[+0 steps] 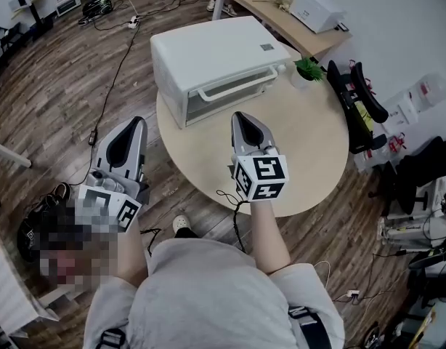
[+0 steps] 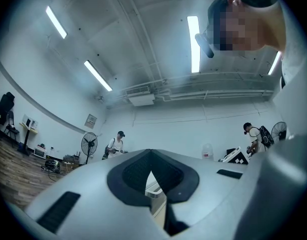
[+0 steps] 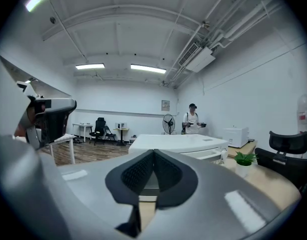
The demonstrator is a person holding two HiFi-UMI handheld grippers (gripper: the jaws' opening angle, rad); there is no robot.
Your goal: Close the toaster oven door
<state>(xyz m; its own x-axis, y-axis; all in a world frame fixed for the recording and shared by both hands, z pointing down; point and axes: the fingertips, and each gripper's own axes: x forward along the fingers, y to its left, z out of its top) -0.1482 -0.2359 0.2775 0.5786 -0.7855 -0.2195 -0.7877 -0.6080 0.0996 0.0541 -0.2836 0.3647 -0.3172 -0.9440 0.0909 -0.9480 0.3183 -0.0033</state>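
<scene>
My left claw (image 1: 139,121) and right claw (image 1: 240,115), both clenched empty, hung nearest, the right above the smooth, round, pale wooden table (image 1: 303,158). Beyond, on its far side, stood the boxy white toaster oven (image 1: 208,53), its door (image 1: 224,100) with bar handle (image 1: 237,84) seemingly shut: closing looked done, and only drawing back remained.

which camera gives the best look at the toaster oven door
The head view: it looks down on the whole toaster oven door and its handle, and the door looks shut. The right gripper view shows it from level, partly hidden by the jaws in front of the camera. The left gripper view catches only a sliver between the jaws.
</scene>
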